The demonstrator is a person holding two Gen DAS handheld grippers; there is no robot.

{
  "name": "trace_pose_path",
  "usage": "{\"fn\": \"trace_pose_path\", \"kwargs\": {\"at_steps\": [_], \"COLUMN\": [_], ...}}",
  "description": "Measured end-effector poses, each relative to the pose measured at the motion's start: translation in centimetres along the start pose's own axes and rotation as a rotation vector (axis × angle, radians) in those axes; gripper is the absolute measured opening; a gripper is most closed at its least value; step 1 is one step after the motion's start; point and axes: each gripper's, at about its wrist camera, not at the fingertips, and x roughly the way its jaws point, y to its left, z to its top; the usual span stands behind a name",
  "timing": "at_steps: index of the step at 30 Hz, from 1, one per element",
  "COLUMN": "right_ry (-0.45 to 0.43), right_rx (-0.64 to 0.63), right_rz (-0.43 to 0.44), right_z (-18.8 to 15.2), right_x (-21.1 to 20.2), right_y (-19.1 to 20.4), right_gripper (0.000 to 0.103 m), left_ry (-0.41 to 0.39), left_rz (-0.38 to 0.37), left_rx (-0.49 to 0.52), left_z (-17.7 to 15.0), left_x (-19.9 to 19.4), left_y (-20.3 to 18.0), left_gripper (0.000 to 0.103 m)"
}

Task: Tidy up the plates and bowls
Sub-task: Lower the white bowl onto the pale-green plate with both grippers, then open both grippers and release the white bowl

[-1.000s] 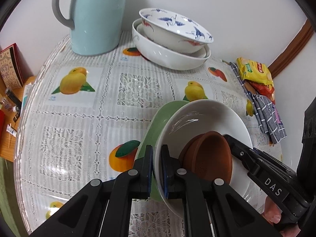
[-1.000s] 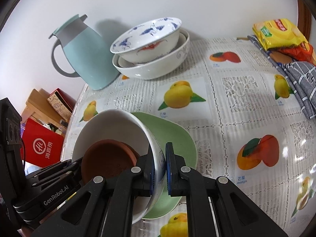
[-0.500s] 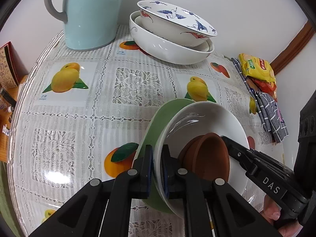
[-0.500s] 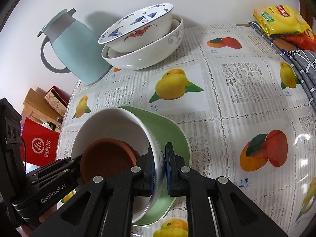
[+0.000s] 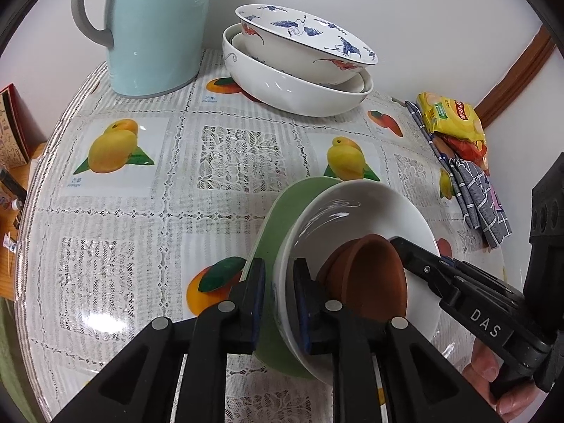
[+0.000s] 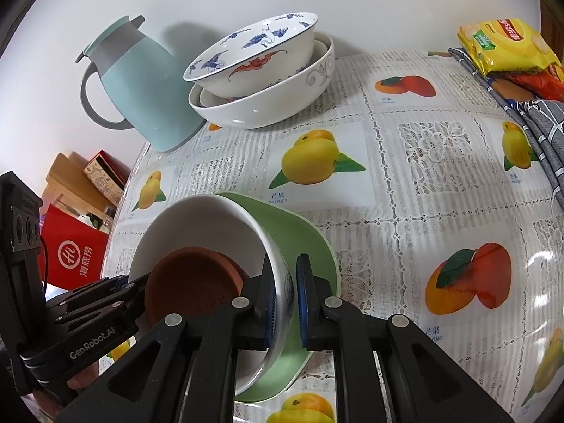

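The left gripper (image 5: 278, 299), lower centre of its own view, is straddling the near wall of the white bowl (image 5: 370, 211). Its fingers have just been easing apart, and a sliver of green is showing between the outer pad and the wall, so this grip appears to be loosening. The right gripper (image 6: 283, 303) is pinching the opposite wall of the same bowl. Its fingers have opened only slightly and are pressing on both faces.

A small brown bowl (image 5: 370, 282) is lying nested inside the white bowl, which is leaning steeply in the green plate (image 5: 282, 211). Whether the plate is lying flat on the fruit-print surface (image 5: 141, 229) cannot be told.

In the upper centre of both views, a crane-patterned bowl (image 5: 303, 35) is sitting tilted in a large white bowl (image 5: 299, 91), beside a pale blue jug (image 5: 155, 28).

Nesting appears largely done. By judgement, what is left is settling the leaning bowl level, letting go, and perhaps joining the two stacks.
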Motion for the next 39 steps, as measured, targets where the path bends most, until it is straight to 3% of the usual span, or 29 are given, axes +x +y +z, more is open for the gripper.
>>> {"fn": "trace_pose_path", "kwargs": {"at_steps": [3,10,13,15,20,22,29,35,39], "right_ry": [-0.007,-0.058,-0.073,-0.084,-0.112,-0.129,-0.213,-0.287,-0.304], "right_rx": [-0.005,-0.039,-0.038,-0.03,-0.051,-0.067,-0.109,-0.116,-0.124], "right_rz": [0.001,-0.021,-0.028,-0.024,-0.063,-0.091,-0.178,-0.219,-0.249], "right_z": [0.0,-0.3,-0.6,-0.8,-1.6,-2.0,-4.1,-6.5,-8.3], "right_x": [-0.1,-1.5,-2.4,-3.1,-4.9,-5.9,-11.4,-16.6,-19.4], "right_y": [0.0,0.0,-0.3,-0.7,-0.5,-0.3,0.3,0.2,0.0], "right_gripper": [0.015,0.032,0.032,0.034,0.035,0.035,0.051,0.054,0.054], "left_ry": [0.002,-0.01,-0.024,-0.04,-0.061,-0.079,-0.135,-0.231,-0.291], "left_rz": [0.003,0.02,0.041,0.059,0.059,0.087,0.112,0.122,0.13], "left_rx": [0.006,0.023,0.026,0.031,0.028,0.037,0.064,0.063,0.06], "left_z": [0.0,-0.5,-0.9,-1.2,-1.8,-2.2,-3.8,-6.2,-8.1], "left_x": [-0.1,-1.1,-1.7,-2.2,-3.7,-4.5,-8.1,-12.7,-15.1], "left_y": [-0.1,-0.3,-0.4,-0.4,-0.6,-1.1,-3.4,-5.9,-7.5], "left_gripper": [0.017,0.023,0.03,0.042,0.043,0.043,0.044,0.062,0.067]}}
